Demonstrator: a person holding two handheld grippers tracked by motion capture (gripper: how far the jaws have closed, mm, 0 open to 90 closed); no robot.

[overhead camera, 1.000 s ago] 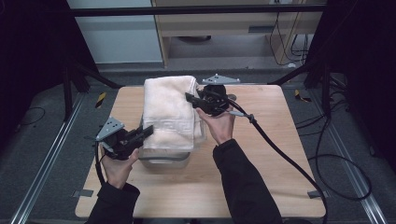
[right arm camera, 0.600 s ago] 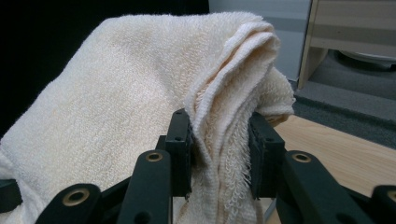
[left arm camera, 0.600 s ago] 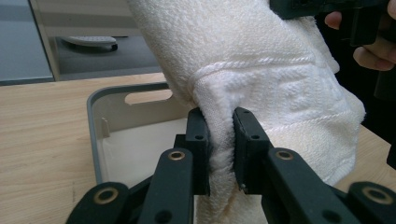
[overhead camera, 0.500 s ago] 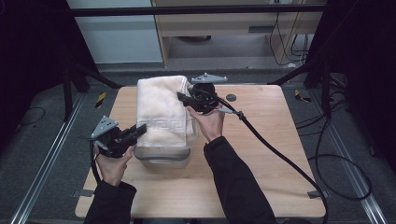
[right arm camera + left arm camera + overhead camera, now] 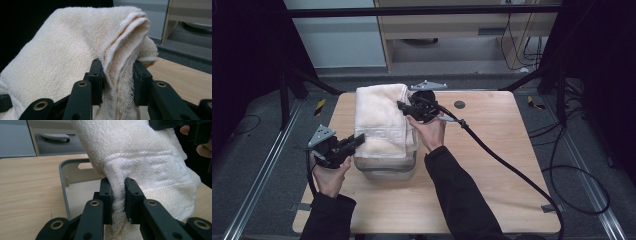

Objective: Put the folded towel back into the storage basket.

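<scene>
A folded cream towel (image 5: 379,120) hangs lifted over a grey plastic bin (image 5: 387,167) on the wooden table. My left gripper (image 5: 357,140) is shut on the towel's near left edge; the left gripper view has the cloth (image 5: 140,162) pinched between both jaws, above the bin's rim (image 5: 63,195). At the towel's far right edge, my right gripper (image 5: 404,106) is shut on it, with several folded layers (image 5: 120,62) squeezed between its jaws. The towel hides most of the bin's inside.
The wooden table (image 5: 492,165) has open surface to the right and front. A thick black cable (image 5: 502,160) trails from the right gripper across the table's right half. A small dark round mark (image 5: 459,105) lies near the far edge. Shelving stands beyond the table.
Both grippers have carried the towel to the left and slightly up, still holding it. The bin beneath shows more of its right and near side.
</scene>
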